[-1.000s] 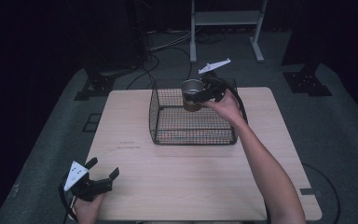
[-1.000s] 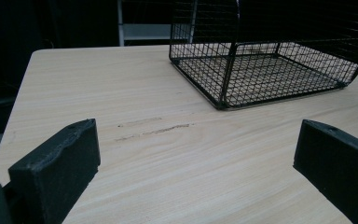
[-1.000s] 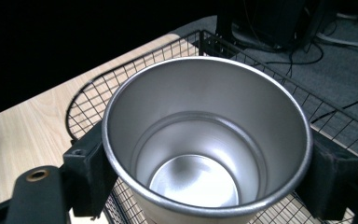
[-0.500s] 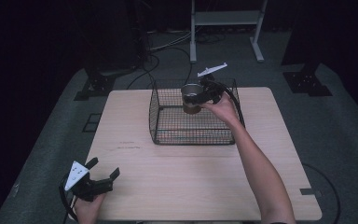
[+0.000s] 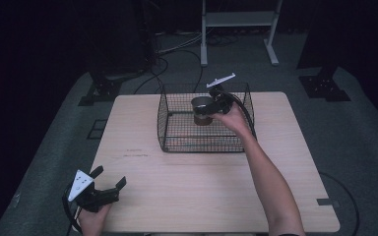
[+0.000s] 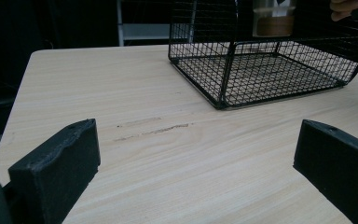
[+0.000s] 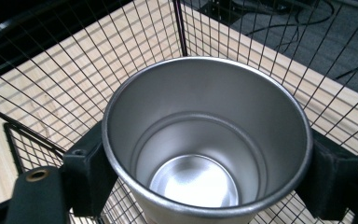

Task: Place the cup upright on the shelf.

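Over the basket: the right gripper [image 5: 211,105] holds a metal cup [image 5: 203,109] above the wire floor, inside the upper edge of the walls.
Basket: a black wire basket [image 5: 177,129] stands on the far half of the wooden table [image 5: 187,182], open at the top.
Cup: upright, mouth up and empty, steel inside [image 7: 200,140]; from the left gripper view a brown band shows round its lower part [image 6: 273,25]. It hangs clear of the basket's floor, toward the basket's far right part.
Right gripper: its two black jaws press on opposite sides of the cup just under the rim, clamped on it [image 7: 205,154]; the person's right forearm reaches across the table to the basket's right wall.
Left gripper: the left gripper [image 5: 109,183] sits at the near left corner of the table, well apart from the basket, its jaws spread wide with nothing between them [image 6: 191,168].
Table near the basket: a faint scuff mark [image 6: 154,128] lies on the wood in front of the basket's near left corner.
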